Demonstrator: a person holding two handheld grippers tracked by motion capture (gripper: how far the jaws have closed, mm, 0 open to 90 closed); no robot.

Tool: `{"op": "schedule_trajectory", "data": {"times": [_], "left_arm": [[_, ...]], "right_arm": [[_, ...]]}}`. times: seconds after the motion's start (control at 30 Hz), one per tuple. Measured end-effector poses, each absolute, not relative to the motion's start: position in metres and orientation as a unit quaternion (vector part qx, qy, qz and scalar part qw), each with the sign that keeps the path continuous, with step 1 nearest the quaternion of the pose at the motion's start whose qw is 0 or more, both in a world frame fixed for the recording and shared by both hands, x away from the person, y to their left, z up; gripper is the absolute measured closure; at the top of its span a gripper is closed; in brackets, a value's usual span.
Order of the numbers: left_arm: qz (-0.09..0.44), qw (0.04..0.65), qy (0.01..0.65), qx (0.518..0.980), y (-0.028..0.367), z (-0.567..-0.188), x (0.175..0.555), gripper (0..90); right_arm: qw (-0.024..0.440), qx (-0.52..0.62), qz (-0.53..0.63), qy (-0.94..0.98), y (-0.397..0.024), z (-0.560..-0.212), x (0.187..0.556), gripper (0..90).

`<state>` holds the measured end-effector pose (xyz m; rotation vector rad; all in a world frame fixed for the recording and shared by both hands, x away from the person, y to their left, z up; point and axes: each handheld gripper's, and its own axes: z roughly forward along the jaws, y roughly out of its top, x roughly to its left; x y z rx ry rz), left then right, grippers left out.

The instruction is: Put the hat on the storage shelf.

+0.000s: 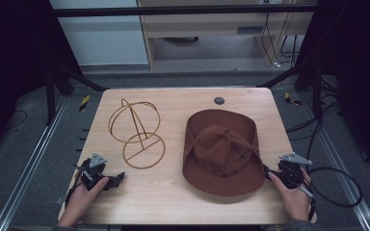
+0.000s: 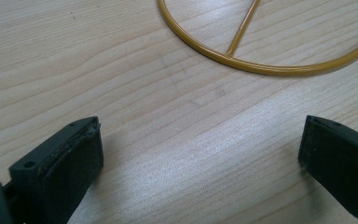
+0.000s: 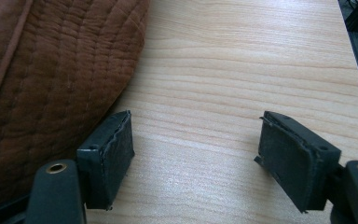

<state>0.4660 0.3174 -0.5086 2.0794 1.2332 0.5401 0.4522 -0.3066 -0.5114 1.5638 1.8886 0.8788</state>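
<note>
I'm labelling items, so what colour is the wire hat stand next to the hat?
Golden yellow; the wire hat stand shows it best in the left gripper view.

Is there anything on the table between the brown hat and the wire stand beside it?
Nothing visible. Bare table lies between the hat and the wire stand. The right gripper sits open by the hat's brim.

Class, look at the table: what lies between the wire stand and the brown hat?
Nothing: in the high view, bare table separates the wire stand from the hat.

Black grommet (image 1: 218, 100), wooden table (image 1: 173, 202)
</note>
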Motion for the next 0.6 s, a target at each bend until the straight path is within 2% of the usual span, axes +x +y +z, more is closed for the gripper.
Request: {"op": "schedule_trajectory", "data": {"times": [0.27, 0.37, 0.6], "left_arm": [[0.206, 0.326, 0.471, 0.794, 0.317, -0.509, 0.466, 0.0], [0.206, 0.326, 0.471, 0.793, 0.317, -0.509, 0.466, 0.0], [0.207, 0.326, 0.472, 0.793, 0.317, -0.509, 0.466, 0.0]], "right_arm": [[0.265, 0.58, 0.325, 0.699, -0.307, -0.511, 0.452, 24.7], [0.257, 0.588, 0.314, 0.7, -0.307, -0.509, 0.451, 19.9], [0.296, 0.593, 0.297, 0.688, -0.308, -0.498, 0.44, 24.8]]}}
